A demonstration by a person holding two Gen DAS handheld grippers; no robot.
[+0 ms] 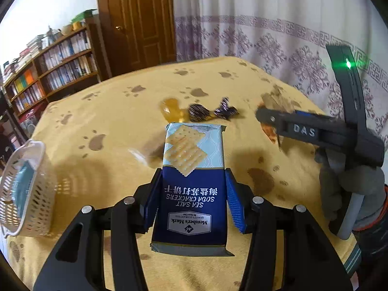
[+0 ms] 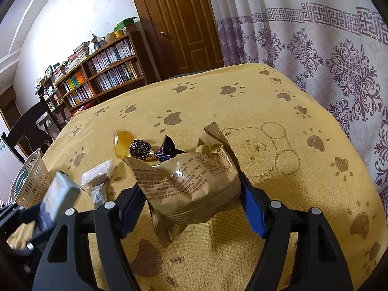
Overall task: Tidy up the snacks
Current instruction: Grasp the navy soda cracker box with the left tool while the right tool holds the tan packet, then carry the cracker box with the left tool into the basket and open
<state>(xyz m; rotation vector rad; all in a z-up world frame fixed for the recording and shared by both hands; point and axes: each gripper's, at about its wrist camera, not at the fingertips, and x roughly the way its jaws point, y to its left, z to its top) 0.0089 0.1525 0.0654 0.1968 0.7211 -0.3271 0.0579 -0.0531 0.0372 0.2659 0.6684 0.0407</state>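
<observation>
Black tool [image 1: 191, 181], blue pads [image 1: 234, 198], grey glove [image 1: 349, 184]

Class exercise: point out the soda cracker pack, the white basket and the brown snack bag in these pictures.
soda cracker pack [image 1: 191, 194]: left wrist view, on its dark blue printed face.
white basket [image 1: 36, 194]: left wrist view, on its perforated side wall.
brown snack bag [image 2: 191, 186]: right wrist view, on its printed front.

The left gripper [image 1: 192, 189] clasped a blue pack of sea salt soda crackers [image 1: 194, 184] between its blue-padded fingers [image 1: 234, 203], above a yellow paw-print tablecloth [image 1: 116, 121]. Beyond the pack lay an amber sweet [image 1: 172, 109] and two dark wrapped sweets [image 1: 213, 112]. A white perforated basket [image 1: 26, 189] stood at left; the right gripper [image 1: 266, 118], held by a grey-gloved hand [image 1: 349, 191], reached in from the right, blurred.
</observation>
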